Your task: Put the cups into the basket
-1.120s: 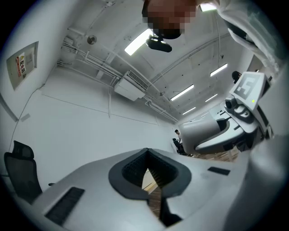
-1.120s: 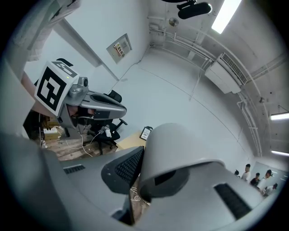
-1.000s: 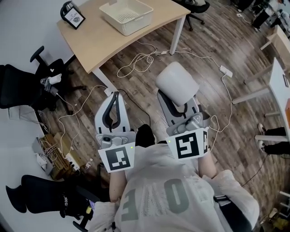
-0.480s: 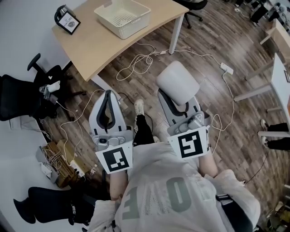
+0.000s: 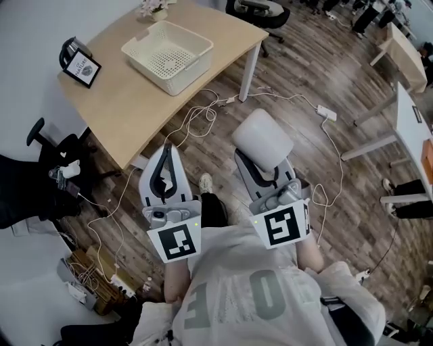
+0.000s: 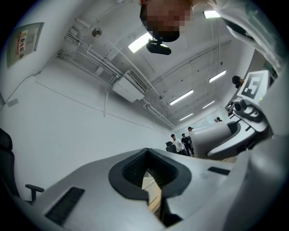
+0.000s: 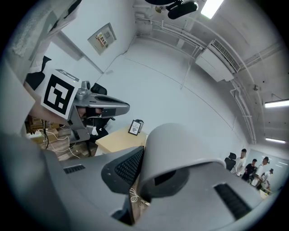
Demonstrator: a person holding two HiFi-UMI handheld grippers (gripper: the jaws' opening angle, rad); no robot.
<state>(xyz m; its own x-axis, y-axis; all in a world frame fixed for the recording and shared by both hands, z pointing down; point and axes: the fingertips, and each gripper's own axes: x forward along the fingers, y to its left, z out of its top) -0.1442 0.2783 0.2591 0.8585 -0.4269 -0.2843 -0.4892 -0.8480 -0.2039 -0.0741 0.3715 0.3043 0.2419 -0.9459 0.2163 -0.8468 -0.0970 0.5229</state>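
A cream perforated basket (image 5: 167,54) stands with nothing visible inside on the wooden table (image 5: 128,101), ahead and to the left. My right gripper (image 5: 265,159) is shut on a pale grey cup (image 5: 262,137), held over the wood floor short of the table. In the right gripper view the cup (image 7: 180,151) fills the space between the jaws of the right gripper (image 7: 149,178). My left gripper (image 5: 167,152) hangs beside it, shut, with nothing in it. Seen from the left gripper view, the left gripper (image 6: 146,164) has its tips meeting over empty air.
A framed card (image 5: 79,65) and a small plant (image 5: 154,8) stand on the table. White cables (image 5: 203,115) trail over the floor near the table leg (image 5: 249,64). Black office chairs (image 5: 27,196) are at the left, white desks (image 5: 413,128) at the right.
The table and basket have slid lower and further into view as the person steps toward them. Both grippers hold their pose; the cup stays in the right one.
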